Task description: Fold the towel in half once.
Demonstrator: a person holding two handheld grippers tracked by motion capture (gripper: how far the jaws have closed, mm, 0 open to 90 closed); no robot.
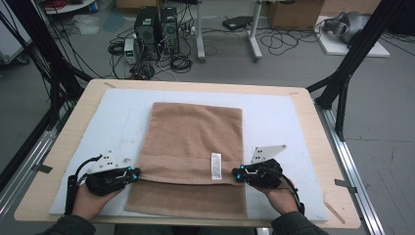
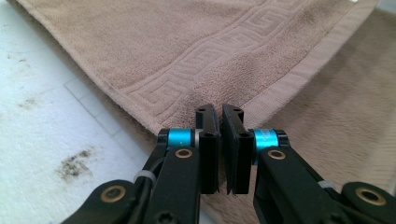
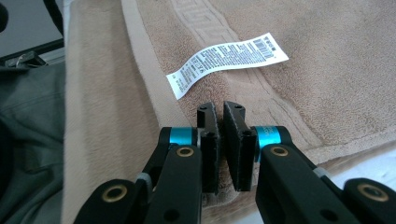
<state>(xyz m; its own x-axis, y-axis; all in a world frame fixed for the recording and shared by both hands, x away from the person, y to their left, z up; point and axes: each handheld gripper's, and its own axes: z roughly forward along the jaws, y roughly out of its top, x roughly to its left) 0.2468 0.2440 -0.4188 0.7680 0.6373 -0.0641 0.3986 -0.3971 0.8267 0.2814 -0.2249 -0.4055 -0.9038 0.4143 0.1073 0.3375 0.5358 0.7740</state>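
A brown towel [image 1: 195, 132] lies lengthwise on a white mat [image 1: 274, 117]. One end is folded over itself, and its hem with a white label [image 1: 216, 165] crosses the near part. My left gripper [image 1: 136, 172] sits at the left end of that hem, and my right gripper [image 1: 236, 174] sits at its right end. In the left gripper view the jaws [image 2: 220, 112] are pressed together on the towel's [image 2: 210, 46] hem near its corner. The right gripper [image 3: 220, 109] is likewise shut on the towel's [image 3: 327, 70] border, just below the label [image 3: 229, 58].
The mat covers a wooden table [image 1: 313, 127] whose near edge is by the person's forearms. Black frame legs [image 1: 342, 83] stand at both sides. Computer towers [image 1: 156, 29] and cables are on the floor beyond. A grey sleeve [image 3: 28, 116] shows at the left of the right gripper view.
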